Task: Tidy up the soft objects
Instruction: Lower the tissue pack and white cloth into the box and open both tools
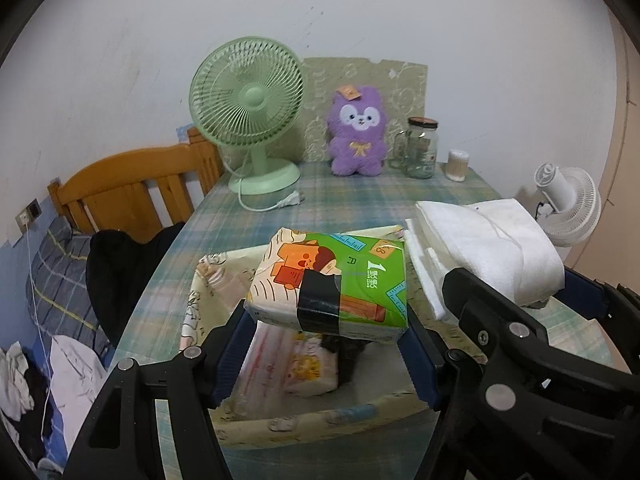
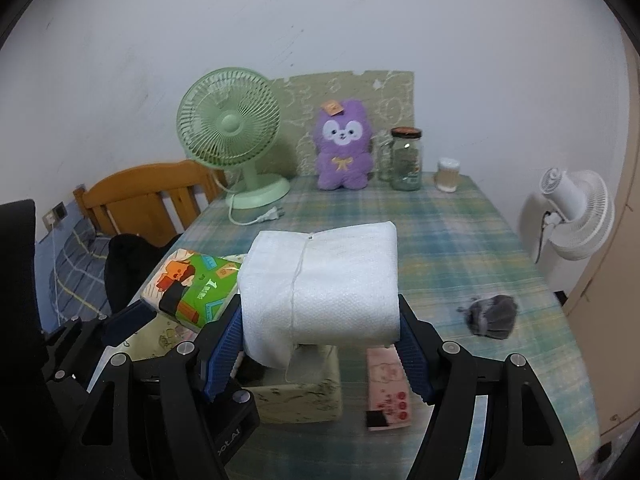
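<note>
The left tool grips a tissue pack (black-taped) above the fabric bin; the right tool clamps a folded white towel.

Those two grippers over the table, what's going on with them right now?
A person is tidying soft things with a gripper in each hand. The left gripper is clamped on a colourful tissue pack, held above an open fabric bin. The right gripper grips a folded white towel beside it. A pink packet and a grey cloth lie on the table.
</note>
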### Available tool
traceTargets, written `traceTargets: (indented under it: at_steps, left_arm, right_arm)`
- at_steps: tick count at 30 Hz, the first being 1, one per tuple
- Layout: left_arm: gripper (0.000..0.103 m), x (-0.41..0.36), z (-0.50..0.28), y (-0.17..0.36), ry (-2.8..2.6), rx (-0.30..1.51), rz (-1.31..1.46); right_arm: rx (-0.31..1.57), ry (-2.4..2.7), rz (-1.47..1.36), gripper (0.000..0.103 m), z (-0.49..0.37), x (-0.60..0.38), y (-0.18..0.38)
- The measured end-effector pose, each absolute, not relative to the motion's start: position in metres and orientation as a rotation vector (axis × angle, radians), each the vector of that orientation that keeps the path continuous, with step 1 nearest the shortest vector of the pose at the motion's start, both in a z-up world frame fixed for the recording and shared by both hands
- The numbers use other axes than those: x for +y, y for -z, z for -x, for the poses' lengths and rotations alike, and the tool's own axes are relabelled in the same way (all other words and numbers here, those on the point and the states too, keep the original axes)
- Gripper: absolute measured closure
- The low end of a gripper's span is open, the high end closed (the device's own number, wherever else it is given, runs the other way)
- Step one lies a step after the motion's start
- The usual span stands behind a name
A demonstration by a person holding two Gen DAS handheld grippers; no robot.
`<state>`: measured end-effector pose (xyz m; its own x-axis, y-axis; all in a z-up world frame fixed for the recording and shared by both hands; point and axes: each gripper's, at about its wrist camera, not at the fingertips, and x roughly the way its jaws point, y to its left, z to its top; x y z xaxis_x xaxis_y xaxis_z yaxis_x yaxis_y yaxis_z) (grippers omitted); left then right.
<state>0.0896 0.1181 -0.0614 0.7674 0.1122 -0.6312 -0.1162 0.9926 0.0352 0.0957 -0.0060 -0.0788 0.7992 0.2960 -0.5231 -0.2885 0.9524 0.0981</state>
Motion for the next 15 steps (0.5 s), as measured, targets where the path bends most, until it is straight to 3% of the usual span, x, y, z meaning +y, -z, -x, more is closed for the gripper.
traceTargets:
  at_steps: [7, 15]
  left_arm:
    - [0.028, 0.136, -0.102, 0.078, -0.117, 0.742, 0.013]
    - [0.012, 0.147, -0.110, 0.097, -0.112, 0.792, 0.007]
  right_arm:
    - [0.603, -0.341, 0.007, 0.031, -0.110, 0.015, 0.093]
    - [0.651, -0.348, 0.027, 0.030, -0.121, 0.029, 0.110]
